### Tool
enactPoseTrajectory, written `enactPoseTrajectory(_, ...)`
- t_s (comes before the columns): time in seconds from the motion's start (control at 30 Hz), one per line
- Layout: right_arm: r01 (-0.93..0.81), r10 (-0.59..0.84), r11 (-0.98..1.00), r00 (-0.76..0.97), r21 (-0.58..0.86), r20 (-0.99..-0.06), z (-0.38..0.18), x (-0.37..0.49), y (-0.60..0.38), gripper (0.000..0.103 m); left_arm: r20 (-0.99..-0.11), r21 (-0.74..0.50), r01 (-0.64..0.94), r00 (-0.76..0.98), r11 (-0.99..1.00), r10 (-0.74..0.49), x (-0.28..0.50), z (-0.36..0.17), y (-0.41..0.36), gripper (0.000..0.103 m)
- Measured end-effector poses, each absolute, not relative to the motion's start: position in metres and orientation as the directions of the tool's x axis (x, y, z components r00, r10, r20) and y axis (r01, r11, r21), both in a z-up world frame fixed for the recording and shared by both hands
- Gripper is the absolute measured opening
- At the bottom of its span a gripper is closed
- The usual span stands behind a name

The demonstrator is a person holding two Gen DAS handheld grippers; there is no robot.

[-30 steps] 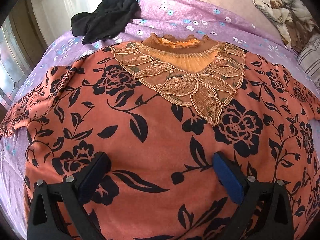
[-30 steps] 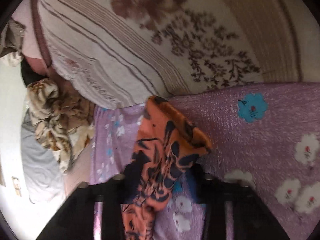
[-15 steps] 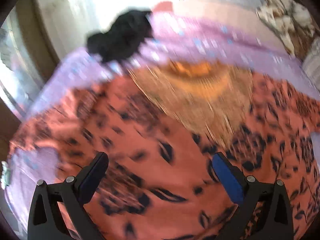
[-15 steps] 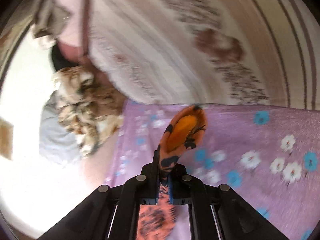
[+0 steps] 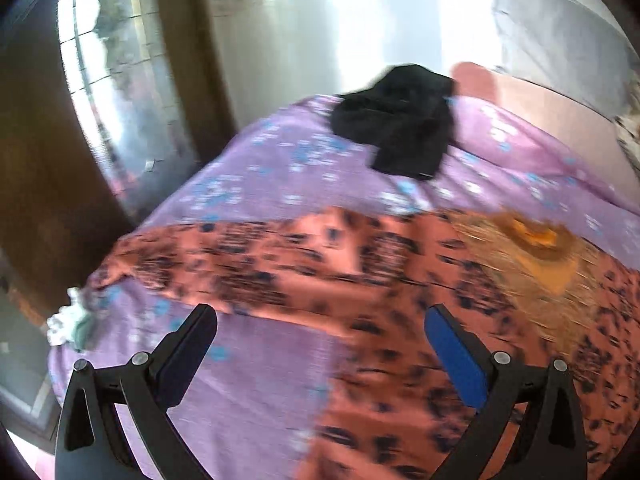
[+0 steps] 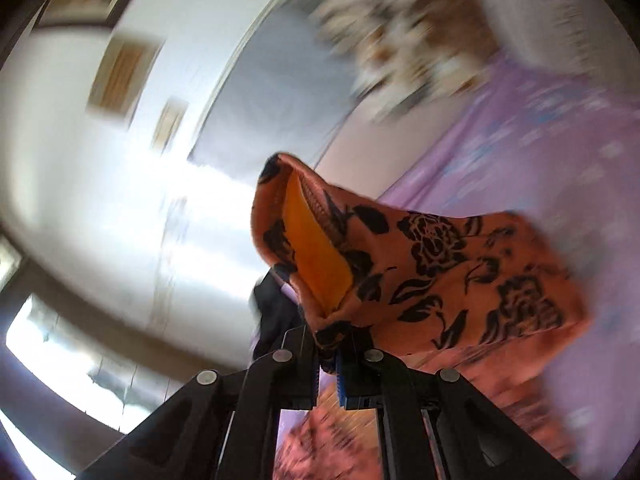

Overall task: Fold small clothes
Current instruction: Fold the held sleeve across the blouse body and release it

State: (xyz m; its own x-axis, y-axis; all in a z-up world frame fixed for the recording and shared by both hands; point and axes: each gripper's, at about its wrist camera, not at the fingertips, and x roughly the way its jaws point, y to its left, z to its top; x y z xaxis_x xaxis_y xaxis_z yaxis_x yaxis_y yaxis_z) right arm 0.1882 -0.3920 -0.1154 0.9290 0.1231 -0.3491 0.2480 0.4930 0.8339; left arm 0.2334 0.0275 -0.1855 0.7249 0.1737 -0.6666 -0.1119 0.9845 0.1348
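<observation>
Here the right gripper (image 6: 329, 354) pinches the cuff of the sleeve (image 6: 420, 264) of the orange floral top (image 5: 400, 304), lifted for folding inward. The left gripper (image 5: 320, 344) hovers wide open, empty, above the top spread on the purple bedspread (image 5: 280, 168). Soft, limp knit; next, lay it across the body. A black garment (image 5: 400, 120) lies by the far edge.

I'm getting bright daylight from the window (image 5: 120, 92) at far left (walls glare white), both fisheye views motion-smeared.
</observation>
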Motion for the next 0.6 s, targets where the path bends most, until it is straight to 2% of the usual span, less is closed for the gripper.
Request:
enactPoseTrajectory(0.1,0.211,0.225,0.550,0.894,0.808,-0.387,-0.130,0.245,-0.318,0.006,-0.671,0.125,-0.168,0.711,0.978,0.208,0.239,-0.184,0.058,0.103)
enactPoseTrajectory(0.2,0.237,0.312,0.557,0.829,0.796,-0.465,-0.169,0.293,-0.262,0.011,-0.675,0.117,-0.209,0.700,0.971,0.232,0.245,-0.183,0.078,0.103)
enactPoseTrajectory(0.23,0.238,0.362,0.549,0.796,0.801,-0.485,-0.183,0.305,-0.249,0.021,-0.671,0.122,-0.223,0.700,0.967,0.246,0.247,-0.183,0.084,0.103)
enactPoseTrajectory(0.27,0.235,0.422,0.536,0.757,0.811,-0.499,-0.197,0.314,-0.235,0.046,-0.668,0.126,-0.230,0.700,0.965,0.254,0.247,-0.182,0.087,0.103)
enactPoseTrajectory(0.3,0.225,0.488,0.507,0.721,0.832,-0.492,-0.213,0.318,-0.220,0.062,-0.667,0.126,-0.237,0.699,0.963,0.259,0.249,-0.182,0.090,0.103)
enactPoseTrajectory(0.33,0.225,0.488,0.507,0.721,0.832,-0.492,-0.213,0.318,-0.220,0.076,-0.669,0.119,-0.245,0.696,0.962,0.260,0.251,-0.182,0.093,0.103)
enactPoseTrajectory(0.4,0.157,0.528,0.467,0.740,0.870,-0.417,-0.225,0.310,-0.219,0.076,-0.678,0.094,-0.252,0.692,0.963,0.247,0.254,-0.180,0.097,0.103)
enactPoseTrajectory(0.43,0.141,0.531,0.473,0.742,0.870,-0.409,-0.224,0.307,-0.225,0.076,-0.683,0.074,-0.253,0.692,0.965,0.234,0.255,-0.180,0.096,0.103)
enactPoseTrajectory(0.6,0.173,0.423,0.567,0.777,0.805,-0.465,-0.215,0.281,-0.266,0.076,-0.694,0.017,-0.179,0.706,0.984,0.140,0.260,-0.181,0.068,0.103)
